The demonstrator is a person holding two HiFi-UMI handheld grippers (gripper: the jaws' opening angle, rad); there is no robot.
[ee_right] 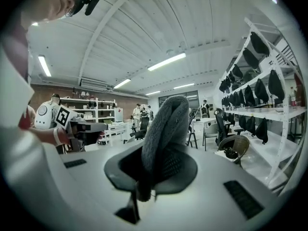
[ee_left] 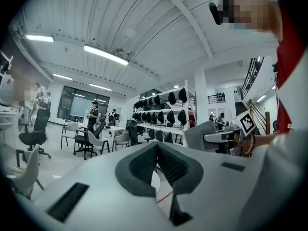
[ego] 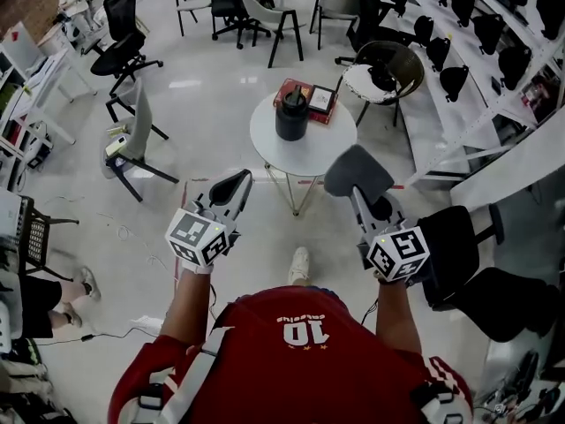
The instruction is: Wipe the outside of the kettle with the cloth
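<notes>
Black kettle (ego: 292, 115) stands upright on the round table (ego: 305, 153); short of the table, right gripper (ego: 360, 194) clamps grey cloth (ego: 356, 170) — left gripper (ego: 231, 186) closed, empty.

The dark kettle (ego: 292, 116) is standing upright on the round white table (ego: 305, 151). The grey cloth (ego: 357, 171) is sticking up, pinched in the right gripper (ego: 363, 201).

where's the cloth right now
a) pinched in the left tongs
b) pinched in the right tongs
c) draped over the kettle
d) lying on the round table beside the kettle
b: the grey cloth stands up from between the right tongs, while the left tongs are closed on nothing and the kettle sits bare on the table.
</notes>
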